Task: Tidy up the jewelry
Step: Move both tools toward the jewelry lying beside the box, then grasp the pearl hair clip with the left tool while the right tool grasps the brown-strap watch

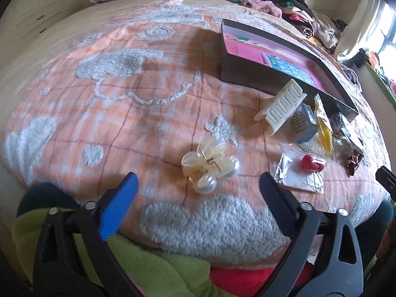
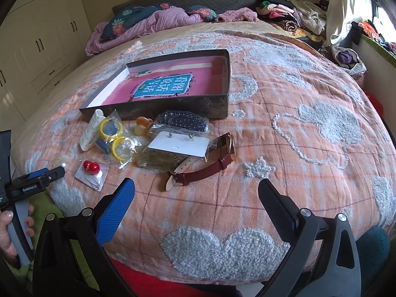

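Left wrist view is showing the left claw (image 1: pixel 198 183) gaping wide and empty just short of the pearl clip (image 1: pixel 210 164) on the bed (image 1: pixel 99 104); its smooth beads are risking a slip, or snagging the blanket; the right claw (image 2: pixel 196 190) is hanging open, empty, near the watch (image 2: pixel 203 168); the box (image 2: pixel 173 84) is lying beyond.

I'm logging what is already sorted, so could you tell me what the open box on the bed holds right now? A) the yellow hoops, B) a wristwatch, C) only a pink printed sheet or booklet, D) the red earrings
C: the box shows only its pink sheet; the watch, red earrings and yellow hoops all lie on the blanket outside it.
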Available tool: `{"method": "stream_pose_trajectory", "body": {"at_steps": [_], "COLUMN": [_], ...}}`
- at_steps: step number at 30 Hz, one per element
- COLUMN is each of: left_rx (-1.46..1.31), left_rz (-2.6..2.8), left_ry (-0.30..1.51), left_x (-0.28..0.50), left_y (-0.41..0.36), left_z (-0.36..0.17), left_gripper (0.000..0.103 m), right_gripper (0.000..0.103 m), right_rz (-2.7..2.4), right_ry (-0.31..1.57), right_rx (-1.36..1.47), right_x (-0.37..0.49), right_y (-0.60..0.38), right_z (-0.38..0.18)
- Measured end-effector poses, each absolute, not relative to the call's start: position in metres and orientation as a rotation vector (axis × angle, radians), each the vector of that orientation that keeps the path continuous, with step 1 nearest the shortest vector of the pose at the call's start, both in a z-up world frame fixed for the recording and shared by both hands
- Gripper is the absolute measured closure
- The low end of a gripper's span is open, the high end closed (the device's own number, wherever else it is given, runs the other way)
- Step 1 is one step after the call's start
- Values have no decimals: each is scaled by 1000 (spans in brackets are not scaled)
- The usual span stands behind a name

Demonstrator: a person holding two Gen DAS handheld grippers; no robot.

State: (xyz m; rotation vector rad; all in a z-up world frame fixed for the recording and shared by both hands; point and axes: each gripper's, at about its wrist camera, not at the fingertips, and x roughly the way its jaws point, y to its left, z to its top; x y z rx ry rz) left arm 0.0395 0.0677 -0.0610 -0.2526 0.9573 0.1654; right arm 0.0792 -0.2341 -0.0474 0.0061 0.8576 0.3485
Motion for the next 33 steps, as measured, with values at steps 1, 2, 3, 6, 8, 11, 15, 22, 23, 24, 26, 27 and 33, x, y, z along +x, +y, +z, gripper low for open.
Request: {"method": "stream_pose_trajectory", "body": {"at_steps": [1,2,3,6,8,11,15,22,23,24,26,27,33], "left_rx": [-252,-249,-242,-210,-203,-199,-188,-188,-190,-192,-195,-197,-201], "left_rz": [155,149,148,128,119,98,70,42,38,36,30,29,19], "left_ry": [957,957,956,939,939,931,917,888,882,880,871,865,850], "left_x": [41,43,46,50,56,60,67,78,79,81,84,86,94], "left_y": [67,66,65,59,58,56,52,46,46,45,45,45,44], "left_z": [-62,-62,-63,-62,-62,-61,-57,-43,-41,-39,-34,-32,-23], "left_gripper": [26,30,33,57,63,63,63,63,63,63,63,63,63], "right_gripper": [4,4,4,4,4,4,4,25,29,32,34,36,64], "right_rz": [339,336,333,317,307,301,295,359,386,393,402,405,338], "right_ry": [863,867,869,874,877,889,894,900,903,904,902,903,883], "right_rx": [4,3,0,-29,-45,-73,-91,-87,-79,-72,-52,-38,-13], "right_x": [82,85,88,97,104,114,126,138,138,137,134,134,124], "right_y": [-235,-234,-234,-232,-232,-228,-226,-228,-229,-229,-233,-237,-259], "right_z": [-50,-52,-54,-60,-63,-70,-76,-82,-83,-83,-82,-81,-72]}}
